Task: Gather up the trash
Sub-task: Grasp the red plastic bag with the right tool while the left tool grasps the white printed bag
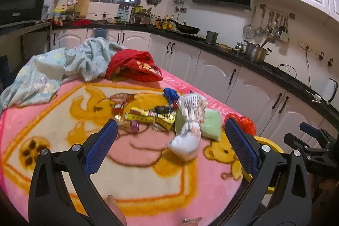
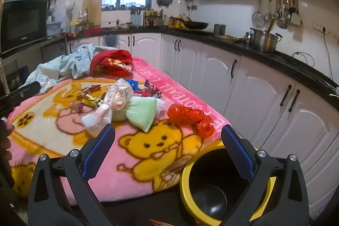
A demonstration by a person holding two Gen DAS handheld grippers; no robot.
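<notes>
Left tongs (image 1: 170, 132) and right tongs (image 2: 168, 138) gape wide.

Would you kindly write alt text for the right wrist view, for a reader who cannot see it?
An open right gripper hovers over a pink teddy-bear blanket, above a yellow-rimmed bin at the blanket's near edge. Candy wrappers, a clear plastic bag, a green cloth and crumpled red plastic lie scattered ahead.

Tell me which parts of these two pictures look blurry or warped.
Left wrist view: the white plastic bag is smeared by motion blur, the countertop bows from fisheye distortion. Right wrist view: that bag is softer than the sharp red wrapper; dark corners vignette.
</notes>
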